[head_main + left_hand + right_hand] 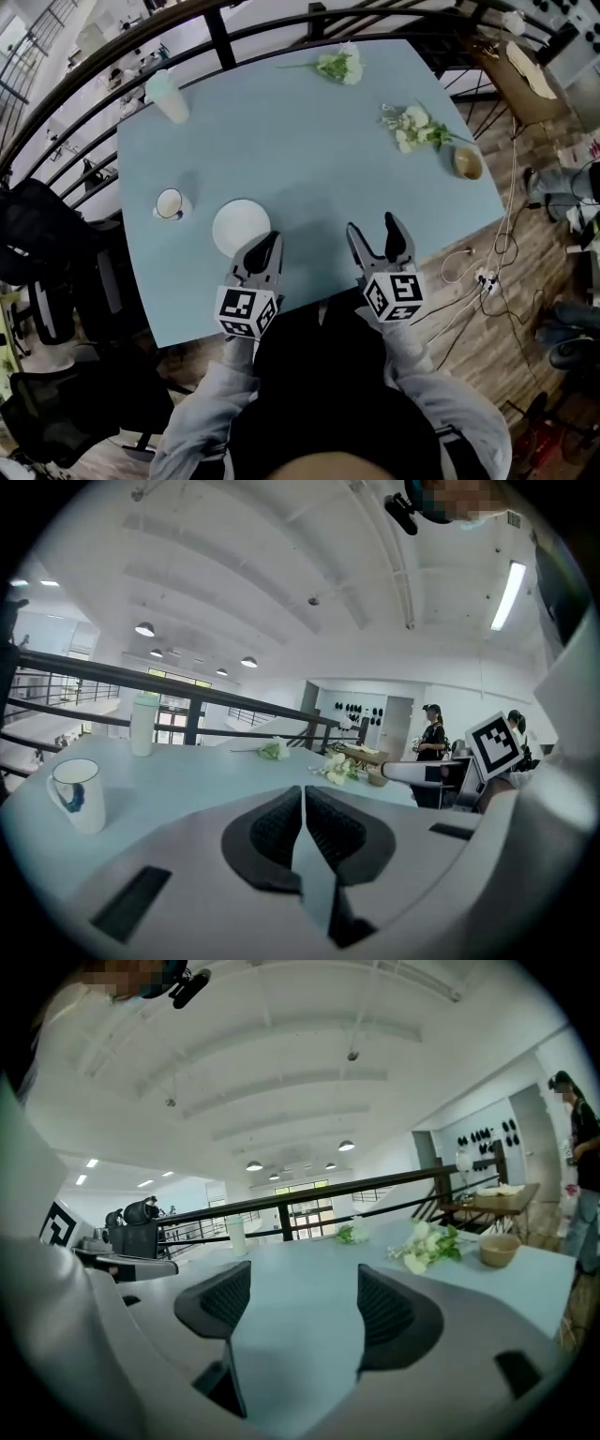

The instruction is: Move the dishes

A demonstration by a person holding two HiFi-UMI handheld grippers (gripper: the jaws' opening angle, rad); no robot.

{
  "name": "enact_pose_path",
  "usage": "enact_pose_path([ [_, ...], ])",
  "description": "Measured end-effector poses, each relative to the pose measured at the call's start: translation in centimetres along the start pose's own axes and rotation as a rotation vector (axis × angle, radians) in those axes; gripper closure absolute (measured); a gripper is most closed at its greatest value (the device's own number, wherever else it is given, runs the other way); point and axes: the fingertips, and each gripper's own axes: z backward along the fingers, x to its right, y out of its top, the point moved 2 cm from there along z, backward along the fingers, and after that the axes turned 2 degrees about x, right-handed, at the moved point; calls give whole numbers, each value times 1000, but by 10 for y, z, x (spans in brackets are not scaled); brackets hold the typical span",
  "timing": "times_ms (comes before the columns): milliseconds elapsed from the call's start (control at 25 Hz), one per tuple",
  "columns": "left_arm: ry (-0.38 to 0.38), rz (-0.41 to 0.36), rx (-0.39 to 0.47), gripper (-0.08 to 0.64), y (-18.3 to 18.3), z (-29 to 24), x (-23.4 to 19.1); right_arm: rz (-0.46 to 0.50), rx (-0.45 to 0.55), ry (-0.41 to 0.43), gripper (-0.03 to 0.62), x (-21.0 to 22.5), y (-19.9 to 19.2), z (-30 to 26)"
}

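We see light grey sleeves (202,412) and a black top (328,394) — left gripper (265,249) and right gripper (373,228) both grey-bodied, with black ribbed pads (272,829) and black-and-white marker cubes (247,312).

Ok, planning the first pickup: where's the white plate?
Head view: the white plate lies near-left on the table, right of the mug, just beyond the left gripper.

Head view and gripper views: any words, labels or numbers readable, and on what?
None readable.
Left cube and right cube: square marker patterns only, no letters.
Mug: a blue mark, too blurred to read.
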Motion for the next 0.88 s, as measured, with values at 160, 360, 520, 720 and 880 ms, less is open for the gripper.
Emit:
enact_pose_path([
  [160,-48,5,-31,535,-7,-27,22,-16,-9,-45,225,33,-1,12],
  [360,-103,-3,-66,535,-14,-75,62,-67,-3,-121,225,102,2,23],
  [520,-125,5,-90,535,-17,-113,96,-102,6,-157,227,157,10,26],
  [720,-148,26,-125,535,-25,-162,135,-117,17,-207,245,232,19,29],
  [880,-145,24,-145,535,-31,-201,159,-127,10,-242,245,294,21,31],
])
